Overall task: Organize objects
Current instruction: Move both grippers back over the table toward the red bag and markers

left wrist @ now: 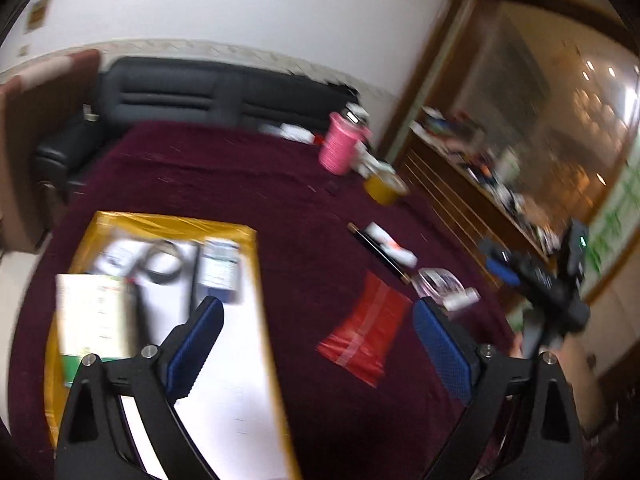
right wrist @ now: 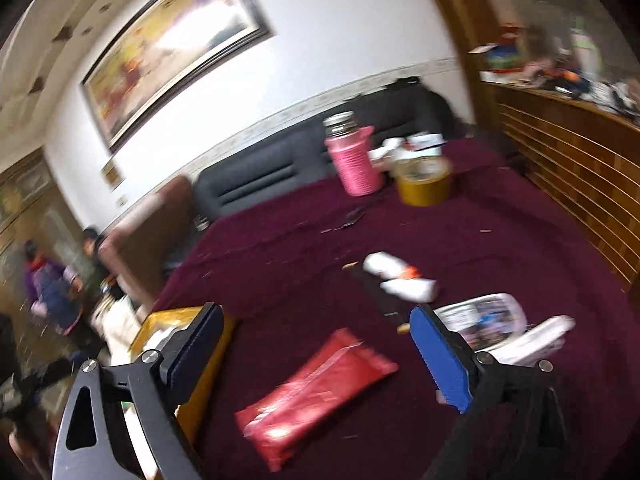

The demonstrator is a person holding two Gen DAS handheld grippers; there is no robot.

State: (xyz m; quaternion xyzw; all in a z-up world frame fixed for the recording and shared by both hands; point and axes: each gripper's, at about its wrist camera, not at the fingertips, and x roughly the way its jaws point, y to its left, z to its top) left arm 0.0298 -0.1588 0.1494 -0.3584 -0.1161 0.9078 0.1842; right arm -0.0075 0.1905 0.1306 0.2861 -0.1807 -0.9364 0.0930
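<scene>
Both grippers hover spread wide and empty above the maroon-covered worktop: the left gripper partly over the yellow tray, the right gripper above the red packet. Beyond lie a white tube, then yellow tape roll beside a pink bottle.
</scene>
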